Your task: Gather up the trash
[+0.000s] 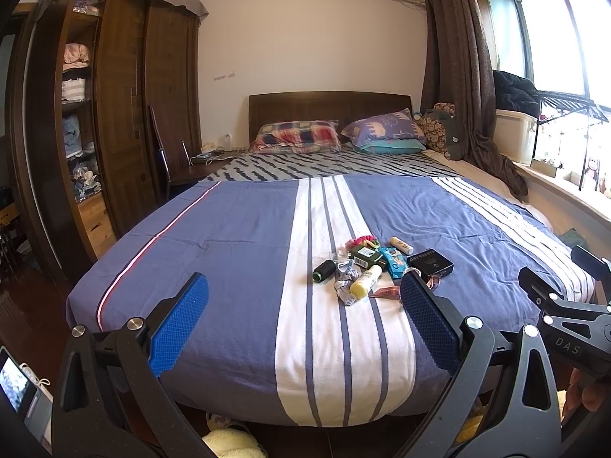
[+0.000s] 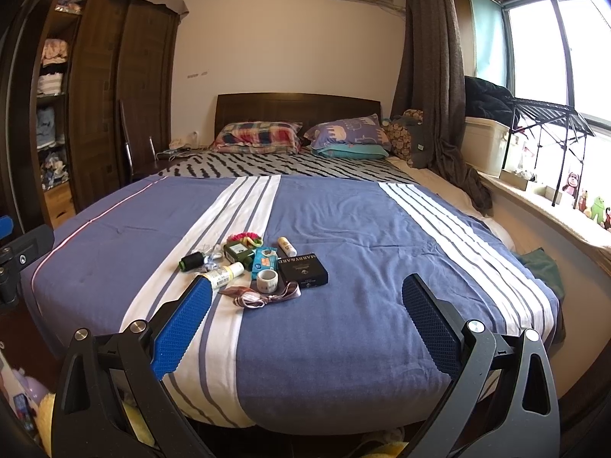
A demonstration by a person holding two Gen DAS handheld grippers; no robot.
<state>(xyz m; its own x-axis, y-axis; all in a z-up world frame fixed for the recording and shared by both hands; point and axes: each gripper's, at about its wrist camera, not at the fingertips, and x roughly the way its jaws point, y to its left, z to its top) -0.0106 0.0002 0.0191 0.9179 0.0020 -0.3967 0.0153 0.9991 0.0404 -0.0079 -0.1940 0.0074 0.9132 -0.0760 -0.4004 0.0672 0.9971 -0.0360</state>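
Two grippers are in my hands, both with their blue pads spread wide and nothing between them, held out over the foot of the bed (image 2: 343,343). Ahead of the left gripper (image 1: 303,307) and slightly toward its right finger, and ahead of the right gripper (image 2: 307,309) toward its left finger, a small cluster of clutter (image 2: 259,263) lies on the blue-and-white striped cover, well short of the pillows. Going by size: the black box (image 2: 305,269) with pale lettering sits nearest the right gripper's centre line, then the pale yellow bottle (image 1: 366,281) lying on its side, the dark green box (image 1: 366,256), a teal packet (image 2: 264,259), the black spool (image 1: 324,270), a roll of tape (image 2: 267,279) standing on its edge face, a smaller cream tube (image 2: 287,246), and a loose ribbon (image 2: 259,297) trailing closest to me. My worry, as I judge it, is sorting: several of these look like usable things, not rubbish, so I could grab the wrong one. Everything is also packed touching or nearly so, and wide-set fingers coming down could nudge the bottle or spool into a roll across the soft cover. I see no bin in either view, so I cannot tell where the trash should go.
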